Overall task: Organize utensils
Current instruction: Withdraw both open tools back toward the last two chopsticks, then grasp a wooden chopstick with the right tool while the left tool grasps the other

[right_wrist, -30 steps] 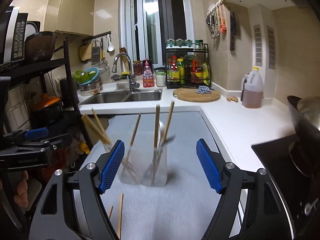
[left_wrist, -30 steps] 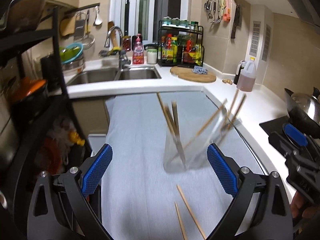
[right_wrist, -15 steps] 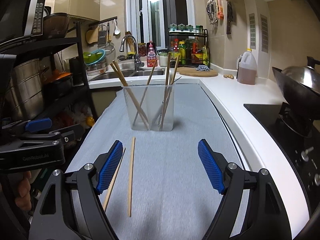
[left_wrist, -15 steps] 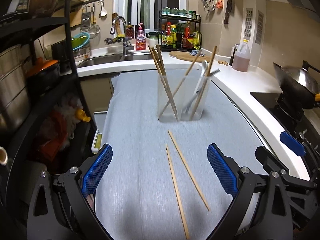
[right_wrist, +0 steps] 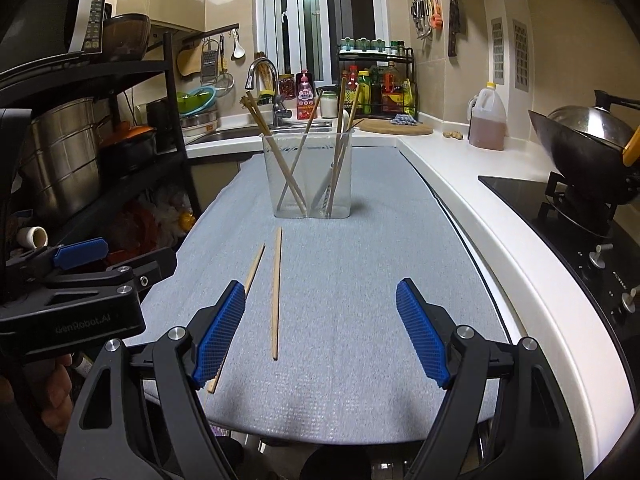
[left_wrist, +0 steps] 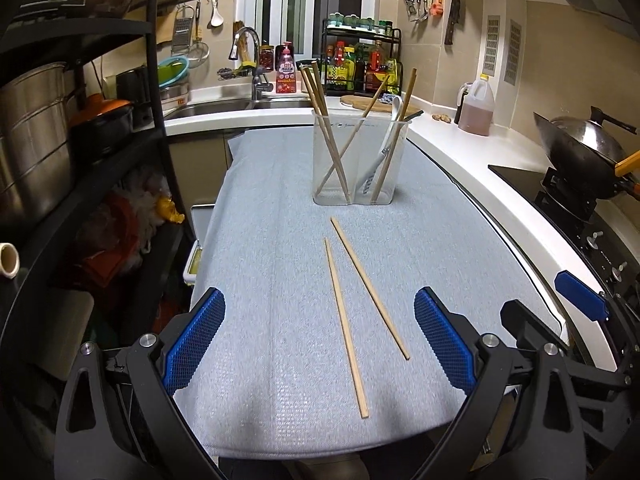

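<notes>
Two loose wooden chopsticks (left_wrist: 368, 288) (right_wrist: 276, 292) lie side by side on the grey mat (left_wrist: 272, 264) (right_wrist: 360, 240), pointing toward a clear two-compartment holder (left_wrist: 358, 160) (right_wrist: 308, 176). Several chopsticks and a white spoon stand in that holder. My left gripper (left_wrist: 320, 340) hovers open near the mat's front edge, with the near ends of both chopsticks between its blue pads. My right gripper (right_wrist: 320, 332) is open too, just right of the chopsticks; its left pad (right_wrist: 220, 332) hides part of one stick. Each view shows the other gripper at its side.
A black shelf rack (left_wrist: 80, 128) with steel pots stands on the left. A white counter (left_wrist: 500, 184) curves along the right, with an oil jug (left_wrist: 476, 108), a wok (left_wrist: 580, 148) and a black stove (right_wrist: 580, 232). The sink (left_wrist: 240, 106) and a condiment rack (left_wrist: 360, 60) are at the back.
Both grippers have drawn back from the holder and sunk lower. The holder now looks farther off and the two loose chopsticks have come fully into view. Both jaws stayed wide.
</notes>
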Available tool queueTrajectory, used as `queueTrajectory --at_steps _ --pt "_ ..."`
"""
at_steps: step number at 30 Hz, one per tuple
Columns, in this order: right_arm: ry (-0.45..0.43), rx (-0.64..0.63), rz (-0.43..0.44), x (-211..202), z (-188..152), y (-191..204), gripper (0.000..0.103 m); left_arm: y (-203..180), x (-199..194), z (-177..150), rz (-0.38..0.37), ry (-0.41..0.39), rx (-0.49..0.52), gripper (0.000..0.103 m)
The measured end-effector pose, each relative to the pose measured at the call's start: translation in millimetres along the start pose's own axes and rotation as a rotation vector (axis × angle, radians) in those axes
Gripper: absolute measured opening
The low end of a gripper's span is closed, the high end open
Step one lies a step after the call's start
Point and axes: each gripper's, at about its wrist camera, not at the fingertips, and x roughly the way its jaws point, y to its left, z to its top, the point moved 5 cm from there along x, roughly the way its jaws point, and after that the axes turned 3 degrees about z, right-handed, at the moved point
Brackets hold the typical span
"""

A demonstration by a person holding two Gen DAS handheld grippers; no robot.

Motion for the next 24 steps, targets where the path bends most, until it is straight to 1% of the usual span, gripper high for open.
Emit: queueTrajectory --at_steps 5,11,20,24 --pt "-0.002 -0.011 0.006 -4.7 -3.6 5.6 0.077 6.3 -8.8 -2.4 0.022 -0.013 -0.013 0.093" --pt "0.007 -0.011 0.006 -4.7 -10.9 3.4 0.077 15.7 -12.4 -10.4 0.062 -0.019 -0.032 0.093" --pt "0.082 0.004 0.008 22.3 -40.5 -2.6 0.077 23.5 -2.3 -32.0 0.087 0.009 -0.057 0.093" --pt "0.098 -0.006 0.021 35.7 -52.7 0.3 0.077 28.0 2.5 -38.7 0.107 0.021 -0.058 0.093"
